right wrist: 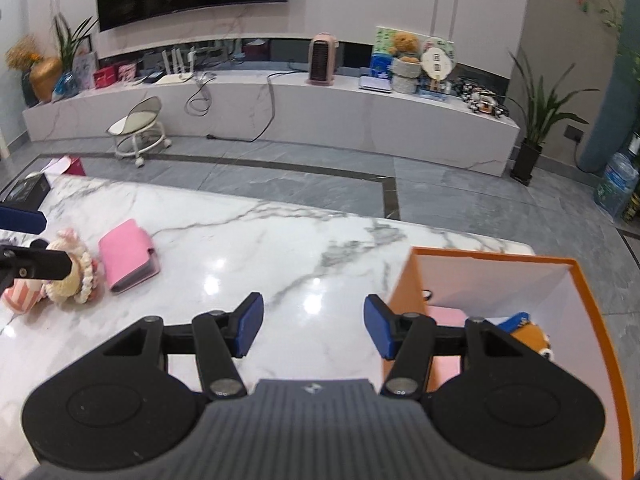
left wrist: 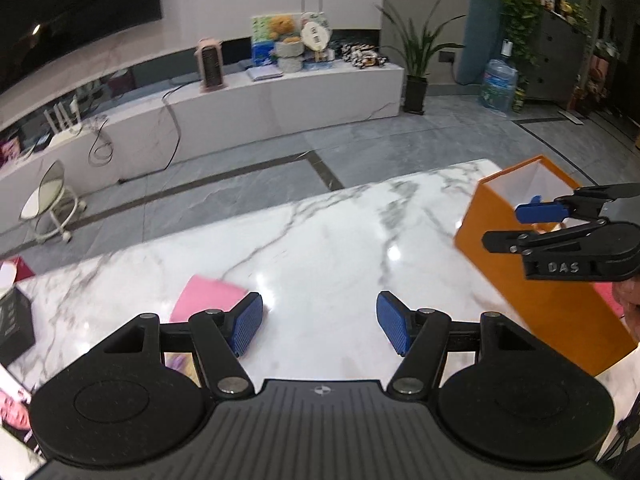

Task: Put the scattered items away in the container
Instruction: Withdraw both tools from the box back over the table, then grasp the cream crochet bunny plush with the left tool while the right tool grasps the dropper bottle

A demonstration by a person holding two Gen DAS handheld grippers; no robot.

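Note:
An orange box (right wrist: 600, 320) with a white inside stands at the right of the marble table (right wrist: 248, 240); it also shows in the left wrist view (left wrist: 500, 264). Inside lie an orange plush toy (right wrist: 528, 336) and something pink (right wrist: 444, 316). My right gripper (right wrist: 314, 330) is open and empty, over the box's left wall. A pink wallet (right wrist: 128, 256) and a cream knitted doll (right wrist: 74, 272) lie at the table's left. My left gripper (left wrist: 320, 322) is open and empty above the table, just right of the pink wallet (left wrist: 208, 294).
A black box (left wrist: 14, 320) sits at the table's left end, also in the right wrist view (right wrist: 26, 192). A striped pink item (right wrist: 24, 294) lies beside the doll. Beyond the table are a grey floor, a small stool (right wrist: 138, 128) and a white TV bench (right wrist: 280, 108).

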